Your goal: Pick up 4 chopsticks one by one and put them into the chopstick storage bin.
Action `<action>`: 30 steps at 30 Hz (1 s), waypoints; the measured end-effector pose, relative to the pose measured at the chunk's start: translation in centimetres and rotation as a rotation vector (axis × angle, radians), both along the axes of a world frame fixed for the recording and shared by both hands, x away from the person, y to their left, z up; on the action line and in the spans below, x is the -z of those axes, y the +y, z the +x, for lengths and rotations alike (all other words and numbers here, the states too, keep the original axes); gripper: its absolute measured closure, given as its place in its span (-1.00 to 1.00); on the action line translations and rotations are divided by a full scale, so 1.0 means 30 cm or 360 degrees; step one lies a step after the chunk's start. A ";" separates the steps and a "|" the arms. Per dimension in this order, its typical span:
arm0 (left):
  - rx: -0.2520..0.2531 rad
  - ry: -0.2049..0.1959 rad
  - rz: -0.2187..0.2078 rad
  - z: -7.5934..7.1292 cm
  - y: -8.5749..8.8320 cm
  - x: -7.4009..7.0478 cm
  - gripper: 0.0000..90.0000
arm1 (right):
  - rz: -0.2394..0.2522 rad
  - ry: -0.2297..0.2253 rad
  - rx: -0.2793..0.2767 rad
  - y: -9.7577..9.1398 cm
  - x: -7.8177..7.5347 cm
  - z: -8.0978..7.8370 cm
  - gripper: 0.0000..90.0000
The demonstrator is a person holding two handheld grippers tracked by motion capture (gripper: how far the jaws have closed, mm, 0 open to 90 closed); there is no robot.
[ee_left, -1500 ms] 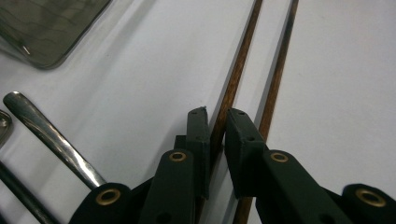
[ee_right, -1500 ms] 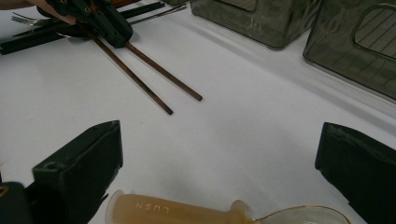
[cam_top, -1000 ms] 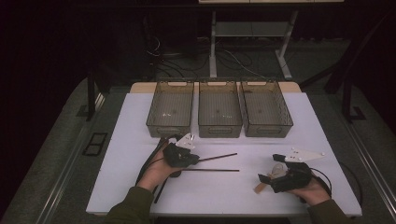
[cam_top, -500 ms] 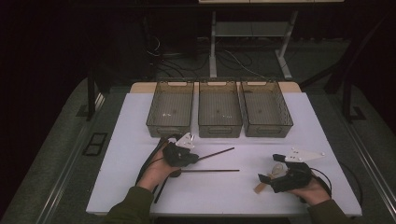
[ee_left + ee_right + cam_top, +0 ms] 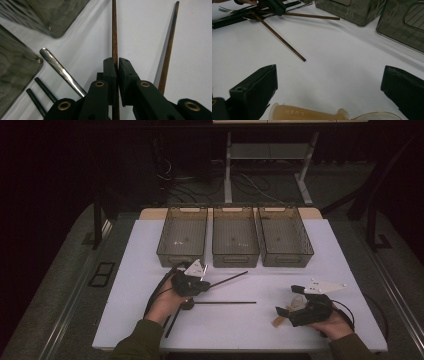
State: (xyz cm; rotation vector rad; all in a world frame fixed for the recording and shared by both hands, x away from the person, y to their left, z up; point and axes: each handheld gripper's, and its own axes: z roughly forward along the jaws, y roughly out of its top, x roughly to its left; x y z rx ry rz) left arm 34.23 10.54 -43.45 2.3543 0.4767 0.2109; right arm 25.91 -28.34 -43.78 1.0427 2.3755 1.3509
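My left gripper is shut on a brown chopstick; the stick's far end points up and right toward the bins. A second chopstick lies flat on the white board just in front of it. At the right, my right gripper rests low over the board with its jaws wide open. A spoon with an amber handle lies across the gap near the base of the jaws, untouched by the pads.
Three smoky transparent bins stand side by side at the back of the white board. A silver utensil handle and black sticks lie in a pile under my left hand.
The far tip of the held chopstick has swung upward toward the bins. Both hands have kept their places, and the flat chopstick has not moved.
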 end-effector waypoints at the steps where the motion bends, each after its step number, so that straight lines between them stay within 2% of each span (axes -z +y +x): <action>1: -0.0001 -0.0002 -0.0001 0.000 0.003 -0.003 0.88 | -0.0005 -0.0002 -0.0002 0.001 0.002 0.002 -0.98; 18: -0.0049 -0.0029 -0.0096 -0.007 0.044 -0.039 0.88 | -0.0007 -0.0001 0.0004 0.000 0.001 0.001 -0.98; 24: -0.0041 -0.0037 -0.0115 -0.012 0.055 -0.052 0.88 | -0.0006 0.0002 0.0005 0.000 0.000 0.001 -0.98; 30: -0.0051 -0.0047 -0.0175 -0.018 0.073 -0.070 0.87 | -0.0004 0.0000 0.0006 -0.001 0.000 0.000 -0.98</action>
